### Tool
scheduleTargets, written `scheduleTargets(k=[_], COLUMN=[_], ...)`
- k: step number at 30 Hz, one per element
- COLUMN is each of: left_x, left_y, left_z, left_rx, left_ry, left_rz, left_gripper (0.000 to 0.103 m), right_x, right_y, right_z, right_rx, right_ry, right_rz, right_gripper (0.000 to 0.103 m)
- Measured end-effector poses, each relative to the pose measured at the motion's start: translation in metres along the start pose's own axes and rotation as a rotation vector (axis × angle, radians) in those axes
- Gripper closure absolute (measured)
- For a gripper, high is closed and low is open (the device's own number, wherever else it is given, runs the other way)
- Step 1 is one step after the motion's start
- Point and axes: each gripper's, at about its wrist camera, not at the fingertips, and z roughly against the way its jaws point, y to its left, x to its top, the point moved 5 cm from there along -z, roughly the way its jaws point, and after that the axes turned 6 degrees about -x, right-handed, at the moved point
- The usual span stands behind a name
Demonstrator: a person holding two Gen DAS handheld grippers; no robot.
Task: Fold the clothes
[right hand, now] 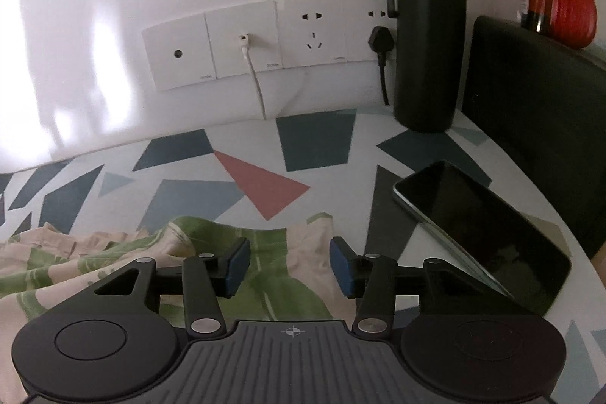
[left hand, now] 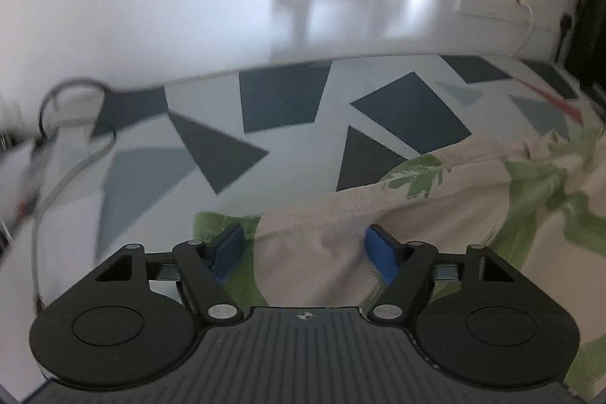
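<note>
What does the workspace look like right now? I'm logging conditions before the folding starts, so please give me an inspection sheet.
Surface: table covered in a pale cloth with dark blue, grey and red geometric shapes.
Job's things: cream garment with green leaf print, lying crumpled and unfolded.
Clutter: black bottle standing by the wall; phone lying screen up near the table edge; black box behind it.
Grippers: left gripper open, over a hem of the garment; right gripper open, over its green edge.
Cables: white cable and black plug in the wall sockets; grey cable looped at the table's left.
Surroundings: white wall; red vase.
</note>
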Motion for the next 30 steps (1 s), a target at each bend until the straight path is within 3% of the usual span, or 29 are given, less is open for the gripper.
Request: scheduleTargets(k=[1,2,8,13,14,15,17,20,24,30], left_x=[-0.001,-0.001,0.003,0.000,0.000,0.001,0.002,0.004,0.008,0.006], left_y=[0.002,0.003,0.017,0.030,0.031,0.030,0.029,0.028,0.024,0.023], left_z=[0.003,0.006,0.023,0.030,0.031,0.031,0.032,0.033,0.036,0.015], left_rx=[-0.026,-0.035,0.027,0.060,0.058,0.057,0.057,0.062,0.069,0.096], left_ry=[-0.008,-0.018,-0.096,-0.121,-0.126,-0.128,-0.133,-0.147,-0.185,-0.137], left_rz=[0.024,0.037,0.088,0.148,0.151,0.148,0.142,0.141,0.129,0.121], left_gripper=[0.067,0.099,0.101,0.101,0.101,0.101,0.101,0.101,0.101,0.101], right_x=[0.000,0.000,-0.004,-0.007,-0.007,-0.006,-0.005,0.000,0.016,0.015], right_y=[0.002,0.004,0.020,0.022,0.022,0.023,0.023,0.019,0.000,-0.010], right_z=[0.000,0.001,-0.011,-0.030,-0.032,-0.032,-0.033,-0.030,-0.014,-0.025], right_rx=[0.013,0.025,0.058,0.016,0.011,0.007,0.003,0.008,-0.052,-0.090], right_ry=[-0.002,-0.005,0.016,0.063,0.061,0.059,0.057,0.035,-0.072,-0.053], right_rz=[0.010,0.020,0.087,0.101,0.102,0.108,0.121,0.109,0.031,0.029], right_gripper=[0.055,0.052,0.050,0.050,0.057,0.078,0.101,0.103,0.103,0.103])
